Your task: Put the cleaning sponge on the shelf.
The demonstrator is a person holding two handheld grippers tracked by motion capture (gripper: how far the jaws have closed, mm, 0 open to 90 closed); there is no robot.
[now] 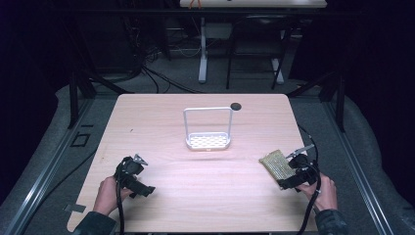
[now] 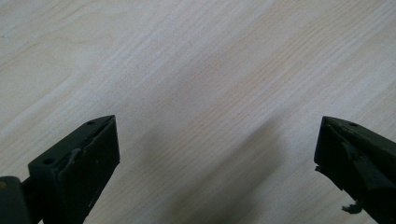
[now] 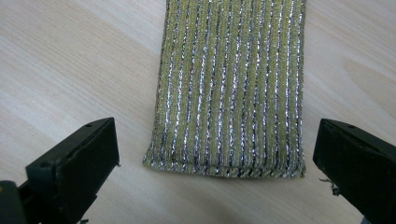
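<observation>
Hands hold two claws low on the tabletop [image 1: 205, 181]; a white rack [image 1: 207, 129] stands mid-table. Left claw [image 2: 215, 154] is spread over bare wood. Right claw [image 3: 215, 154] is spread around a gold scrub sponge [image 3: 231, 88], not pinching yet; next it likely must squeeze it.

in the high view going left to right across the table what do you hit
left gripper → white rack → sponge → right gripper
</observation>
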